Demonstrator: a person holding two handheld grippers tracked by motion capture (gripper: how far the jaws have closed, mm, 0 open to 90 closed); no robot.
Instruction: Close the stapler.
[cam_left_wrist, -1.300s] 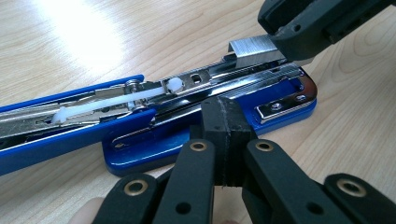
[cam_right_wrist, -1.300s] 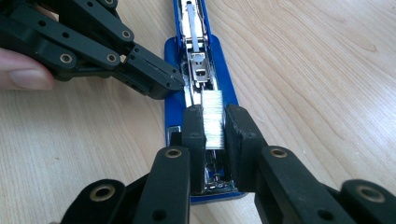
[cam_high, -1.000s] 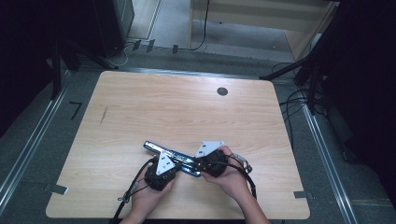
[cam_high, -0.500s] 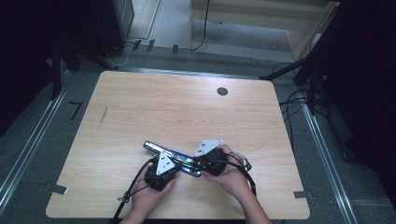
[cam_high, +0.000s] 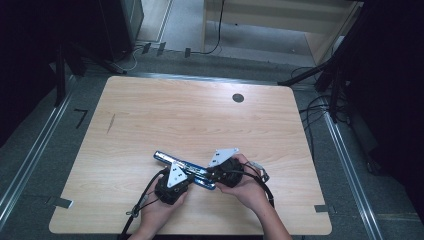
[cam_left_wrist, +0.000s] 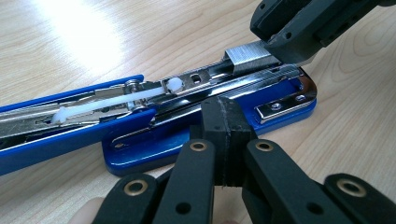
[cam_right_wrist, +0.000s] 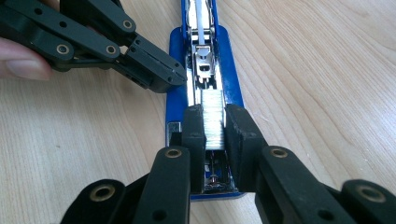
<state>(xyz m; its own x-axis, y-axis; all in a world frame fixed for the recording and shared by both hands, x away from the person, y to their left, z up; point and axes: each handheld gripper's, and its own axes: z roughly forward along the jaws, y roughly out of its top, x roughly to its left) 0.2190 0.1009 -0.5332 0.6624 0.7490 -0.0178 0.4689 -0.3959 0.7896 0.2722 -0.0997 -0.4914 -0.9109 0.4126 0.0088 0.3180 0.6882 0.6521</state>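
A blue stapler lies opened flat near the worktop's front edge. The right gripper pinches a strip of staples over its metal channel. The left gripper, seemingly closed, presses the stapler's base. No lettering is legible.
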